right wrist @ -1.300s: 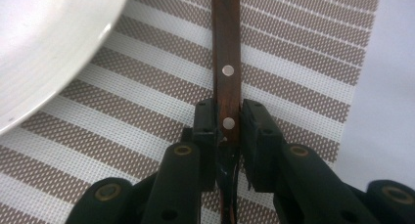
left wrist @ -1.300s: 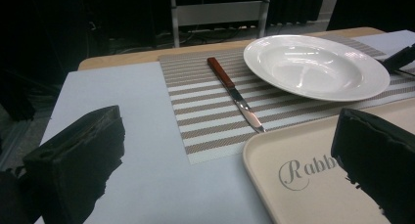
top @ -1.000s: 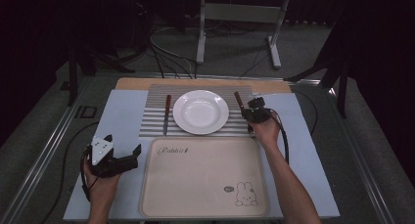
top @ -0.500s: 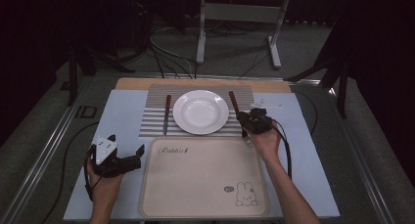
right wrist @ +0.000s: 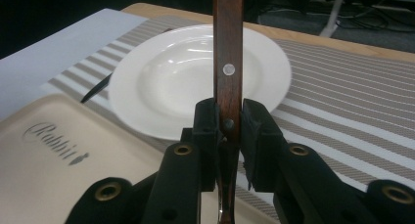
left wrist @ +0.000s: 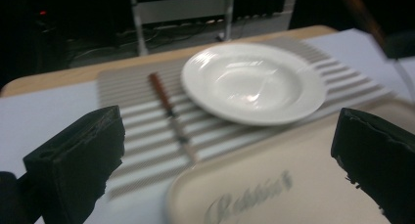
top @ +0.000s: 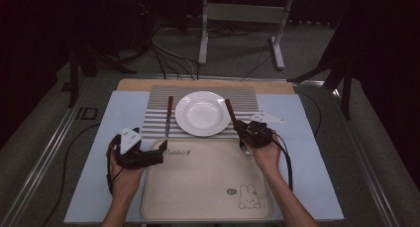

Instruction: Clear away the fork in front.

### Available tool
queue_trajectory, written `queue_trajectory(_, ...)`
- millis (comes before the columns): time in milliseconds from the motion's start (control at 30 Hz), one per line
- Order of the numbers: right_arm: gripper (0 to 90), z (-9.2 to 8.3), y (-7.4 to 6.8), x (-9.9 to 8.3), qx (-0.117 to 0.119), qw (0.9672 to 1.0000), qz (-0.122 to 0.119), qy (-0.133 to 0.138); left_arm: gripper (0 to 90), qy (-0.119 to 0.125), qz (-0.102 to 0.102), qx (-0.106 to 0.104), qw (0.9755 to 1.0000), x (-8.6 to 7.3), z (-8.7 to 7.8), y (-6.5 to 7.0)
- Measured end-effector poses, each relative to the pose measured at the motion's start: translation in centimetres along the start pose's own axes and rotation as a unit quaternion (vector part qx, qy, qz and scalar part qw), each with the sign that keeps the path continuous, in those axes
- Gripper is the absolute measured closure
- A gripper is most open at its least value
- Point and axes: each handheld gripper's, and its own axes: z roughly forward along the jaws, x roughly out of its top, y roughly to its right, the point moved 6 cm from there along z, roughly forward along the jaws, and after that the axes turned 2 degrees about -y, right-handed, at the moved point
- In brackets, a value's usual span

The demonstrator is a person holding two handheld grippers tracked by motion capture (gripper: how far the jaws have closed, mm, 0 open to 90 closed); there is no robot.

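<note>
Plate empty; tray bare. Right gripper pinching fork; left gripper jaws spread.

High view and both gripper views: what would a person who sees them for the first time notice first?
The white plate on the striped mat at the table's middle stands out most. Next, the right claw is shut on a wooden-handled fork beside the plate, its tines over the beige rabbit tray. The left claw is open at the tray's near-left corner.

one plate, one knife, one fork, one tray, one striped mat
</note>
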Motion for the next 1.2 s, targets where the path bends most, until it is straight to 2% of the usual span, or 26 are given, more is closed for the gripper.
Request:
queue_trajectory(67,78.3,-0.2,-0.7,-0.2,0.002,0.9999,-0.01,0.003,0.3,0.004,0.0,-0.013,0.9999,0.9,0.9,1.0)
queue_trajectory(267,78.2,-0.9,-1.9,-0.2,0.012,0.9996,-0.015,0.019,1.3,0.005,0.005,-0.043,0.999,2.6,3.6,4.1)
queue_trajectory(367,78.2,-1.3,-3.2,-0.2,0.023,0.9991,-0.025,0.027,3.0,0.003,-0.006,-0.064,0.9979,3.0,4.6,5.6)
queue_trajectory(467,78.2,-1.4,-3.7,-0.2,0.025,0.9987,-0.028,0.034,5.0,0.0,-0.016,-0.079,0.9968,3.4,5.4,6.8)
queue_trajectory(600,78.2,-1.3,-4.7,-0.4,0.029,0.9981,-0.036,0.04,11.2,0.002,-0.046,-0.11,0.9929,3.8,6.5,8.0)
queue_trajectory(700,78.2,-1.4,-5.3,-0.4,0.032,0.9976,-0.043,0.044,17.8,0.001,-0.055,-0.125,0.9906,4.0,7.2,8.8)
queue_trajectory(767,78.2,-1.5,-5.6,-0.4,0.031,0.9974,-0.044,0.047,26.6,-0.002,-0.058,-0.136,0.989,4.1,7.5,9.4)
queue_trajectory(800,78.2,-1.5,-5.7,-0.4,0.032,0.9973,-0.044,0.049,31.4,-0.002,-0.062,-0.149,0.9869,4.1,7.6,9.8)
queue_trajectory(900,78.2,-1.5,-6.0,-0.4,0.032,0.997,-0.043,0.055,44.6,-0.005,-0.072,-0.169,0.9829,4.1,8.0,10.6)
queue_trajectory(933,78.2,-1.5,-6.1,-0.4,0.032,0.9969,-0.043,0.058,49.8,-0.006,-0.075,-0.17,0.9825,4.1,8.1,10.8)
queue_trajectory(1000,78.2,-1.5,-6.3,-0.4,0.033,0.9967,-0.042,0.06,56.1,-0.009,-0.085,-0.18,0.9799,4.0,8.4,11.0)
queue_trajectory(1067,78.2,-1.5,-6.4,-0.4,0.032,0.9966,-0.044,0.062,61.4,-0.01,-0.09,-0.181,0.9793,4.0,8.5,11.0)
queue_trajectory(1100,78.2,-1.6,-6.5,-0.4,0.031,0.9965,-0.044,0.065,61.4,-0.013,-0.099,-0.187,0.9773,3.9,8.8,11.2)
queue_trajectory(1167,78.2,-1.5,-6.7,-0.4,0.029,0.9961,-0.047,0.069,67.8,-0.013,-0.104,-0.193,0.9755,3.8,8.9,11.3)
queue_trajectory(1200,78.2,-1.5,-6.8,-0.4,0.029,0.996,-0.047,0.071,75.6,-0.012,-0.108,-0.202,0.9734,3.8,9.0,11.4)
